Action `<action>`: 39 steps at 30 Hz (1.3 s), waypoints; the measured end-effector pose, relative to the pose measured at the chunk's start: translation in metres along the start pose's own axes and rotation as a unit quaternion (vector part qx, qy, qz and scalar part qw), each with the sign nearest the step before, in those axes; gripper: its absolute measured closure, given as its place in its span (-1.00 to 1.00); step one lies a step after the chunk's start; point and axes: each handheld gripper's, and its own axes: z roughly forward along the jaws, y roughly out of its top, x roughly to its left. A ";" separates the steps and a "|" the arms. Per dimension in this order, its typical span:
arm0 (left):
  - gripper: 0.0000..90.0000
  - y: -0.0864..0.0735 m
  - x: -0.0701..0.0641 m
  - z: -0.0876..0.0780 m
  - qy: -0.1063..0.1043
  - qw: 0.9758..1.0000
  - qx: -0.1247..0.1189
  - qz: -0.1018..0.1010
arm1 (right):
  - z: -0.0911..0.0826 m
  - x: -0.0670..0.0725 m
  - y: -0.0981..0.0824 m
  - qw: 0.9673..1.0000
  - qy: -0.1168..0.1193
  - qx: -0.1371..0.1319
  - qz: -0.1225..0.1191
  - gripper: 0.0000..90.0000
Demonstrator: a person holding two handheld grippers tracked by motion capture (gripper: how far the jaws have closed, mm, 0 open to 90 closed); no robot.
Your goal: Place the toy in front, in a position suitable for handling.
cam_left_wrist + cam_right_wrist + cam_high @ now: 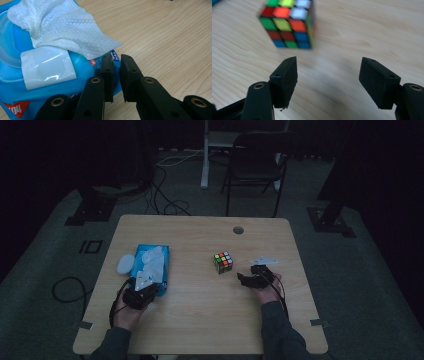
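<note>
- Claw on the left, left gripper, is pinching the near edge of the blue wipes pack, holding it flat on the table.
- A white wipe is sticking up from the opening of the pack.
- The right gripper is standing spread and empty, with the colour cube lying just beyond its tips, not touching.
- I am thinking the right hand should be going across to the wipe and gripping it low, while the left is keeping its hold firm.
</note>
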 end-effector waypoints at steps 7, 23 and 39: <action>0.82 -0.001 0.001 0.000 -0.003 1.000 -0.002 -0.003 | 0.008 0.023 0.030 1.000 0.021 -0.005 -0.020 -0.39; 0.82 -0.001 0.002 0.000 -0.005 1.000 -0.004 -0.006 | 0.047 0.047 0.058 0.999 0.016 0.041 -0.024 -0.60; 0.82 -0.001 0.002 0.000 -0.007 1.000 -0.004 -0.007 | 0.053 0.035 0.059 0.993 0.031 0.077 -0.079 -0.27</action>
